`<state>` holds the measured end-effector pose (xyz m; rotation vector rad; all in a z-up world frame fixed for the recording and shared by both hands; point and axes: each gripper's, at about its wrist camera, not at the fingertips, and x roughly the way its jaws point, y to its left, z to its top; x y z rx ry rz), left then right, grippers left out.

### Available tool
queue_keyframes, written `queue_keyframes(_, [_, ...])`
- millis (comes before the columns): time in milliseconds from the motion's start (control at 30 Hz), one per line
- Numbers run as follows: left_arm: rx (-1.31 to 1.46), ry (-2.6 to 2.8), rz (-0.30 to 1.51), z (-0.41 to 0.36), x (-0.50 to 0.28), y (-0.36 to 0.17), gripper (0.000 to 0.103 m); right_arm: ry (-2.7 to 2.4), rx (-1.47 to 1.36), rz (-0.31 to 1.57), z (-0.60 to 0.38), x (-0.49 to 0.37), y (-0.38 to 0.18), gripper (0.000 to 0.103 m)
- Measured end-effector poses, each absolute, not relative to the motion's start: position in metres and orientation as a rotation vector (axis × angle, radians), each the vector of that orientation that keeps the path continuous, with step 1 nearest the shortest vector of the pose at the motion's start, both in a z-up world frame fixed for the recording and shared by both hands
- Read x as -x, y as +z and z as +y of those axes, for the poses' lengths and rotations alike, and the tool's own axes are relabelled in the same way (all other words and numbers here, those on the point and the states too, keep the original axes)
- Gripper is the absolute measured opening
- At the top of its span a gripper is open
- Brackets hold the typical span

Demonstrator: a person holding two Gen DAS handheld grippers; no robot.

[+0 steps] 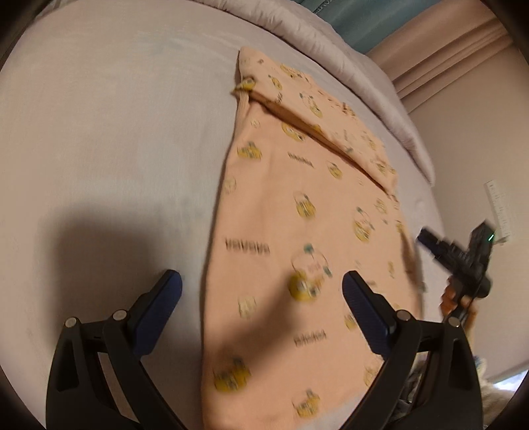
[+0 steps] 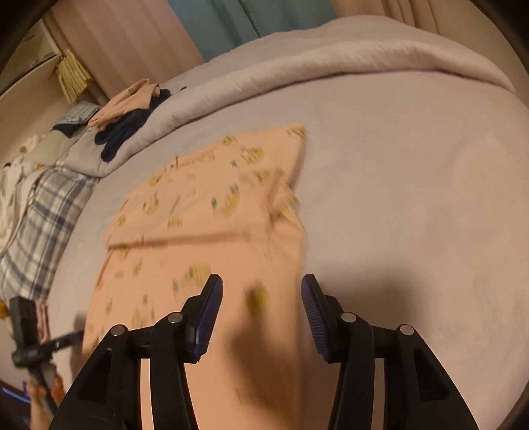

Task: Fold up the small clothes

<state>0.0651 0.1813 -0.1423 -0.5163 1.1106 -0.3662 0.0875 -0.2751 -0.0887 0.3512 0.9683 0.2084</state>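
Observation:
A peach garment (image 1: 291, 211) with yellow prints lies flat on the pale lilac bed, one sleeve folded across its far end. My left gripper (image 1: 261, 287) is open and empty, hovering over the garment's left edge near its near end. In the right wrist view the same garment (image 2: 205, 215) lies ahead and left. My right gripper (image 2: 261, 291) is open and empty above the garment's right edge. The right gripper also shows in the left wrist view (image 1: 426, 243), off the garment's right side. The left gripper shows at the far left of the right wrist view (image 2: 74, 335).
A rolled lilac duvet (image 2: 297, 69) runs along the far side of the bed. A pile of clothes (image 2: 129, 109), peach and dark navy, sits on it at the left. A plaid cloth (image 2: 39, 225) lies at the bed's left edge. Curtains (image 2: 215, 23) hang behind.

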Motion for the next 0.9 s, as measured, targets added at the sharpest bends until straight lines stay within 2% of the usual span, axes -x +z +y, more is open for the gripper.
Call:
queue_keyframes(200, [0.704, -0.458, 1.112, 0.195, -0.043, -0.146, 0.097, 0.323, -0.523, 1.074, -0.298, -0.049, -0.112, 0.049])
queue_keyframes(367, [0.839, -0.516, 1.117, 0.201, -0.029, -0.154, 0.086, 0.45, -0.642, 1.139, -0.298, -0.028, -0.132, 0.049])
queue_keyframes(533, [0.884, -0.569, 1.133, 0.2, -0.016, -0.156, 0.085, 0.538, -0.707, 1.19, -0.296, -0.021, -0.138, 0.049])
queue_keyframes(600, [0.882, -0.575, 1.137, 0.198, -0.011, -0.156, 0.081, 0.555, -0.704, 1.205, -0.291, -0.022, -0.138, 0.049])
queue_keyframes(900, [0.893, -0.565, 1.142, 0.192, -0.031, -0.157, 0.081, 0.596, -0.641, 1.172, -0.267, -0.047, -0.137, 0.049])
